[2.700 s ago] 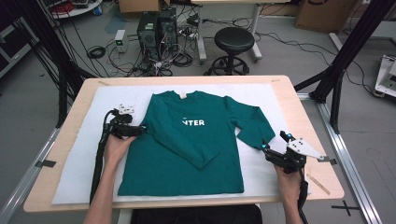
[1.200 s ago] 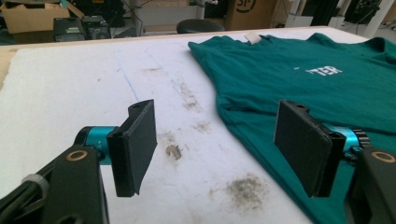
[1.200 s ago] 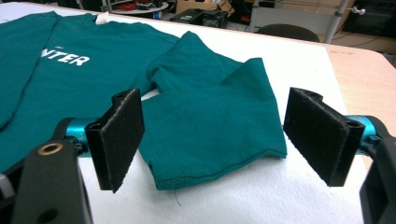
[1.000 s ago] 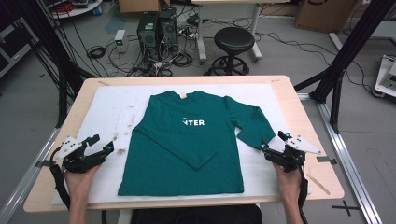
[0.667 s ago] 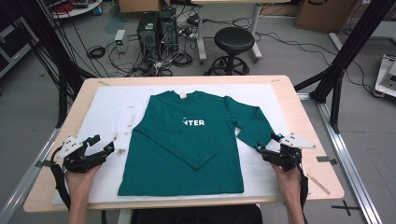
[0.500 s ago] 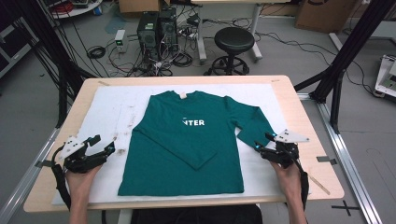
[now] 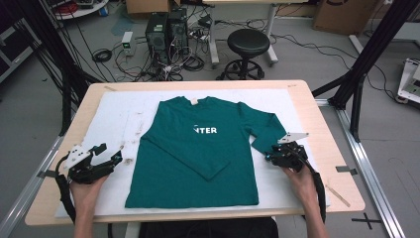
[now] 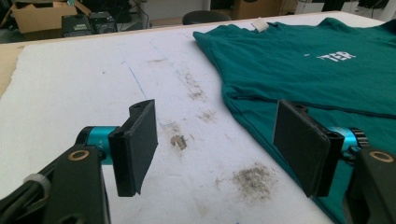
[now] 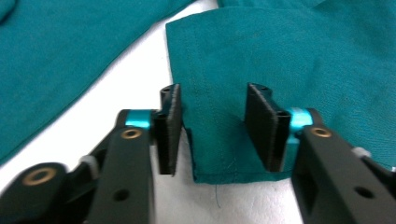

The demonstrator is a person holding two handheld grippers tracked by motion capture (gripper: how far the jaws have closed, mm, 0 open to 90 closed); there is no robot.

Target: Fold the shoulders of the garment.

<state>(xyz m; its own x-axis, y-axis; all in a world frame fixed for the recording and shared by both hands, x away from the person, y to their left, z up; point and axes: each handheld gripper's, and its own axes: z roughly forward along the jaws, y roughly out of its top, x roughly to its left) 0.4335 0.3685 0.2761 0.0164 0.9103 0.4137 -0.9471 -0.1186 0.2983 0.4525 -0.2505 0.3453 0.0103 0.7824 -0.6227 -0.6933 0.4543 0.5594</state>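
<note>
High view: green long-sleeved shirt (image 7: 198, 148), laid flat and front-up on white table cover (image 7: 114, 109) over wooden table (image 7: 341, 163); white lettering "NTER" across chest; one sleeve folded diagonally over the body, other sleeve (image 7: 262, 130) bent back at the person's right, cuff pointing toward the near edge. Right gripper (image 7: 271, 156), held in right hand (image 7: 303, 179), placed at that cuff, jaws reaching its tip. Left gripper (image 7: 115, 157), held in left hand (image 7: 86, 188), parked on bare cover just beside the shirt's left hem edge, not touching cloth. Black stool (image 7: 247, 44) and computer towers (image 7: 166, 30) noted on floor beyond the far table edge.

Right gripper view: right gripper (image 9: 212, 126) with jaws spread, astride sleeve cuff (image 9: 224, 154); cuff hem lying between the pads, left pad at the cuff's edge, no pinch made.

Left gripper view: left gripper (image 8: 217, 149) with jaws set wide apart, nothing between them; stained white cover (image 8: 93, 93) below; right-hand jaw over the shirt's side edge (image 8: 289, 70); contact not determinable.
</note>
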